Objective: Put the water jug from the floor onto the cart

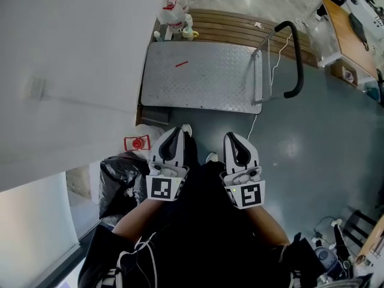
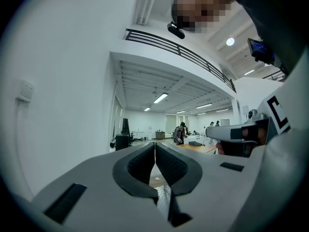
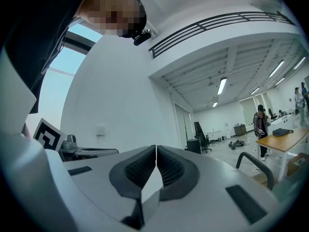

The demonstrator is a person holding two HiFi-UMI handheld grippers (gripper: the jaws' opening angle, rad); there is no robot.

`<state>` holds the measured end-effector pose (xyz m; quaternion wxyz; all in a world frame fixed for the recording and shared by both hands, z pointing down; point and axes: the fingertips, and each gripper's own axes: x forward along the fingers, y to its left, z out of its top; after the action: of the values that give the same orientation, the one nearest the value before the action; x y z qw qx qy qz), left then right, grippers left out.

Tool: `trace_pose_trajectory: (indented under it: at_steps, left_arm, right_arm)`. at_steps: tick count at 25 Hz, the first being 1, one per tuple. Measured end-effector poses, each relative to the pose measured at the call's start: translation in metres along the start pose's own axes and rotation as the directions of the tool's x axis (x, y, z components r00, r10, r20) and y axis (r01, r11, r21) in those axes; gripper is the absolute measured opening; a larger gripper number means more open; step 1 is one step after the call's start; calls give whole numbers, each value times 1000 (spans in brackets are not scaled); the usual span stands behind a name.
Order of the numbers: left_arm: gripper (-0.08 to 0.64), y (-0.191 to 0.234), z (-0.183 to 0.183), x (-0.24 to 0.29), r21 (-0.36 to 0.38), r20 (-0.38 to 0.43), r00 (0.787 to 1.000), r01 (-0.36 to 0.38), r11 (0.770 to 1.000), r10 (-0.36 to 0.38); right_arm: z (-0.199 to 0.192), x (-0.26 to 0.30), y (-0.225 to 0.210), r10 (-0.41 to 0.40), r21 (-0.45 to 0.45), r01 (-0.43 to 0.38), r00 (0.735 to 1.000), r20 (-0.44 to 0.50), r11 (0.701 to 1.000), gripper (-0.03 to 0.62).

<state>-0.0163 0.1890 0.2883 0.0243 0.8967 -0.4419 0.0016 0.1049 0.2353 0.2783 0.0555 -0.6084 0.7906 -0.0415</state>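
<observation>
Left gripper [image 1: 177, 131] and right gripper [image 1: 233, 137] clenched empty, just short of cart [image 1: 198, 77]; jug [image 1: 139, 139] off cart's near-left corner; grey floor [image 1: 300, 149], white wall [image 1: 72, 53].

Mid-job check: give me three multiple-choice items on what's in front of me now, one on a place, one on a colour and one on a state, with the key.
1. In the head view, where does the handle of the cart stand?
A. at the deck's right end
B. at the deck's left end
C. along the near edge

2. What colour is the small mark on the cart's deck?
A. blue
B. red
C. green

3. How are the left gripper and the right gripper?
A. both shut, nothing between the jaws
B. left clamped on a jug
C. both wide open

Key:
1 A, the black bar rises at the deck's right end.
2 B, a red streak on the grey plate.
3 A, each gripper's view shows its pads meeting.
</observation>
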Motion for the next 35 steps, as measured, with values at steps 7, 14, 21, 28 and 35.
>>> trace_pose_trajectory:
  at_steps: [7, 14, 21, 28, 35]
  left_arm:
    - [21, 29, -6, 20, 26, -39, 998, 40, 999, -39]
    - [21, 57, -19, 33, -21, -64, 998, -4, 1000, 3]
    - [21, 95, -13, 56, -64, -24, 998, -64, 996, 62]
    - [21, 136, -9, 68, -100, -8, 996, -89, 991, 88]
    - [21, 191, -28, 72, -114, -33, 990, -142, 983, 140]
  right_arm:
    - [-4, 39, 1, -21, 0, 21, 1000, -13, 1000, 18]
    - [-13, 68, 3, -15, 4, 15, 999, -48, 1000, 18]
    - [-4, 103, -2, -3, -38, 0, 998, -68, 999, 18]
    - [7, 137, -5, -37, -80, 31, 997, -71, 996, 18]
    - [1, 173, -1, -54, -102, 45, 994, -90, 994, 18]
